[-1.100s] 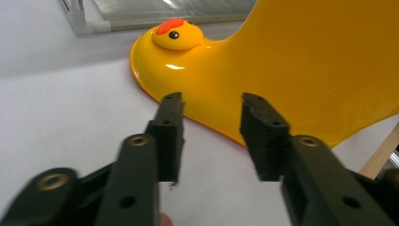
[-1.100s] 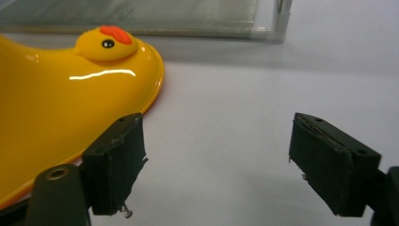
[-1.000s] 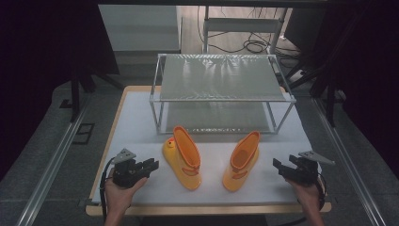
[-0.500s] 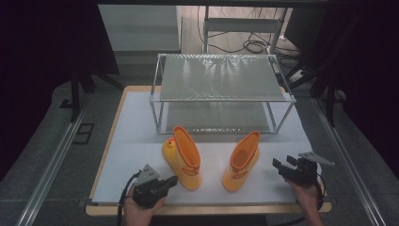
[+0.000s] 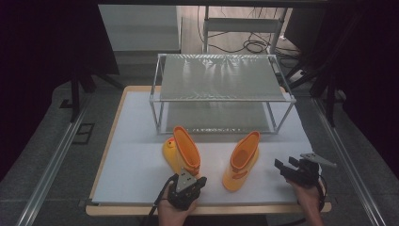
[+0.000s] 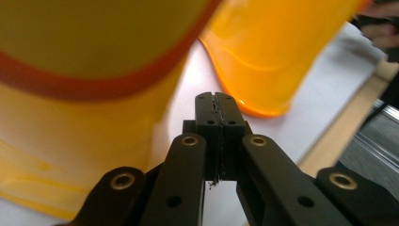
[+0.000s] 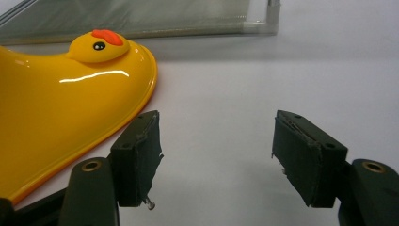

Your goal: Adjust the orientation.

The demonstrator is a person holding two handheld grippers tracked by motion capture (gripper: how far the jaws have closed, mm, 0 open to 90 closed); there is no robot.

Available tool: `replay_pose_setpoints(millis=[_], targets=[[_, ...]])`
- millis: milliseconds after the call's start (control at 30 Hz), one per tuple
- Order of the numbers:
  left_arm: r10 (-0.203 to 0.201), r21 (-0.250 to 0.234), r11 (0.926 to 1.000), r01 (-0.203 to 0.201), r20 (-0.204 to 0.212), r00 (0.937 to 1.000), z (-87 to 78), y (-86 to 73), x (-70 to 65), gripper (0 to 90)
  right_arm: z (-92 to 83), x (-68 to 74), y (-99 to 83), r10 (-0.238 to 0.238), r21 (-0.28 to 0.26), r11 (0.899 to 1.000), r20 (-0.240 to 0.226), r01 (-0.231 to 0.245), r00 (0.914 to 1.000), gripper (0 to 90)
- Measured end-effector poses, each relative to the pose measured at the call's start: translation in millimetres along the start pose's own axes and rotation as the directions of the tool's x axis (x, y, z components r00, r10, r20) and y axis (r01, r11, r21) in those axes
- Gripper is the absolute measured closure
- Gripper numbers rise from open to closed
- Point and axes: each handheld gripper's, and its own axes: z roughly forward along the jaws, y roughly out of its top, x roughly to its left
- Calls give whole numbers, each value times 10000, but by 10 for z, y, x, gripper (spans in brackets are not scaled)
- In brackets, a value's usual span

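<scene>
Two yellow rubber boots with orange rims stand on the white table top. The left boot point(image 5: 181, 153) has its duck-face toe toward the rack, and the right boot point(image 5: 242, 160) stands beside it. My left gripper point(image 5: 188, 187) sits at the front edge, right by the left boot's heel. In the left gripper view its jaws point(image 6: 216, 101) are shut with nothing between them, the left boot point(image 6: 70, 94) is close at the left and the right boot point(image 6: 277, 52) lies beyond. My right gripper point(image 5: 288, 168) point(image 7: 219, 150) stands open and empty to the right of the right boot. A boot's duck-face toe point(image 7: 61, 117) lies by its left pad.
A two-level rack point(image 5: 221, 77) with metal posts and frosted shelves stands behind the boots. The table's wooden front edge point(image 5: 263, 209) runs just behind both hands. Bare white surface point(image 5: 131, 165) lies left of the boots. Cables and dark stands are beyond the table.
My left gripper has travelled to the right along the front edge, from the table's left side to just in front of the left boot. The right hand and both boots have stayed put.
</scene>
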Motion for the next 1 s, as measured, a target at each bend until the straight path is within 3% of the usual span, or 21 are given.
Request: replay_pose_setpoints(millis=[100, 500, 1000], targets=[[-184, -99, 9998, 184, -13, 9998, -15, 4, 53, 900, -6, -2, -7, 54, -2, 10000, 15, -54, 10000, 328], [-280, -175, 9995, 281, 30, 9996, -217, -101, 191, 900, -16, -44, -31, 249, 46, 9997, 158, -250, 9996, 329], [-1160, -487, 9921, 1157, -42, 9932, -520, -262, 545, 898, 39, 5, -24, -17, 217, 9998, 82, 15, 10000, 338]])
